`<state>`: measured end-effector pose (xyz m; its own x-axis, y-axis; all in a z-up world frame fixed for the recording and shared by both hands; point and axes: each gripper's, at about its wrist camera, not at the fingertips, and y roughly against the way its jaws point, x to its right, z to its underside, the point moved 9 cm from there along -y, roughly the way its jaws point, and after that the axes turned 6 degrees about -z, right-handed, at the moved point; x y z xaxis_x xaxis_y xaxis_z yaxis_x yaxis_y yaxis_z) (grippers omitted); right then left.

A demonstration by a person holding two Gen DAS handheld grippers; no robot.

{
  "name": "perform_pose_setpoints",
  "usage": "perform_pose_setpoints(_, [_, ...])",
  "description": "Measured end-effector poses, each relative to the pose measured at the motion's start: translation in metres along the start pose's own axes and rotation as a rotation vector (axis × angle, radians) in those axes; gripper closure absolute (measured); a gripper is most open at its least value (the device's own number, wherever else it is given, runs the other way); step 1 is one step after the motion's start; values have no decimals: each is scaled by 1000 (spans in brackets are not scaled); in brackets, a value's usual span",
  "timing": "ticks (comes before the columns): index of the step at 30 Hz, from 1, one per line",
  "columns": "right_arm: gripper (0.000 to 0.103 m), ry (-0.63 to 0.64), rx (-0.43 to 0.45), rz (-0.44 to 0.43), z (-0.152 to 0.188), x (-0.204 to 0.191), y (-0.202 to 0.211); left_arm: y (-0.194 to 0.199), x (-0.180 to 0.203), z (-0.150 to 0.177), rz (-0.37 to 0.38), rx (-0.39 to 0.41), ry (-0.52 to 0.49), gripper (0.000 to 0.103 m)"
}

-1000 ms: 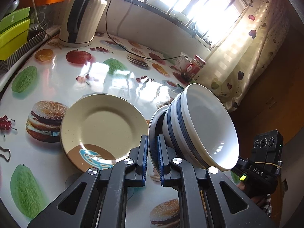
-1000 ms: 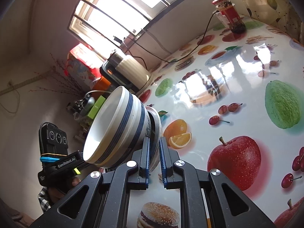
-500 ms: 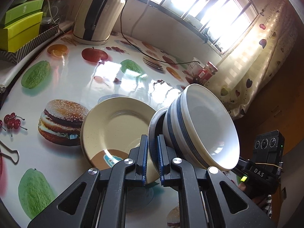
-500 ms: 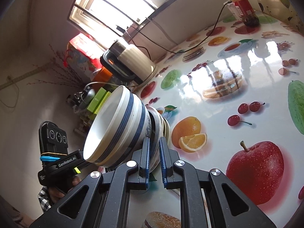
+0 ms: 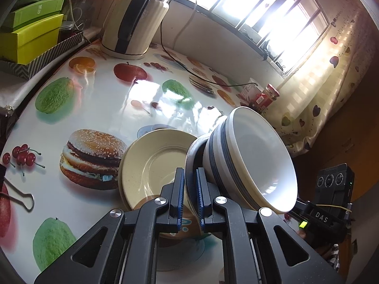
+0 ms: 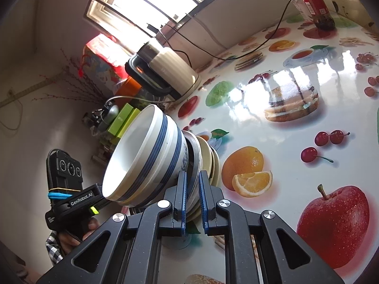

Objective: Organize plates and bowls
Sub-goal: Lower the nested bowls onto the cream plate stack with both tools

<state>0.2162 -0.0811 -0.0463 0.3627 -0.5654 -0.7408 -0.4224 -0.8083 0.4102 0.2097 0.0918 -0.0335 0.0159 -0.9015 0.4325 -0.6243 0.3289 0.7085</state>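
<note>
Left gripper and right gripper fingers clenched on opposite rims of grey metal plate, white blue-banded nested bowls on it, tilted above cream ceramic plate, fruit-print tabletop.

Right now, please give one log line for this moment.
left claw: shut on tray | right claw: shut on tray | bowls: on tray

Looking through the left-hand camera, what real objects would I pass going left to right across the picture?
Green boxes → cream kettle → cream plate → blue-striped bowls → the other handheld device.
</note>
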Motion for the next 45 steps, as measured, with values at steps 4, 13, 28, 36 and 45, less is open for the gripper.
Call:
perform_pose_setpoints(4, [91, 2, -7, -3, -2, -2, -6, 1, -7, -2, -6, 5, 6, 93])
perform_pose_setpoints(13, [91, 16, -28, -13, -5, -8, -24, 2, -23, -4, -24, 7, 29, 93])
perform_pose_setpoints(28, [91, 14, -64, -5, -6, -9, -46, -3, -38, -5, -47, 4, 58, 93])
perform_pose_setpoints(36, [91, 15, -72, -1, -8, -8, -53, -5, -43, -5, -48, 0, 68, 93])
perform_pose_setpoints(45, [91, 22, -66, 7, -10, -8, -54, -8, -44, -4, -46, 0, 68, 93])
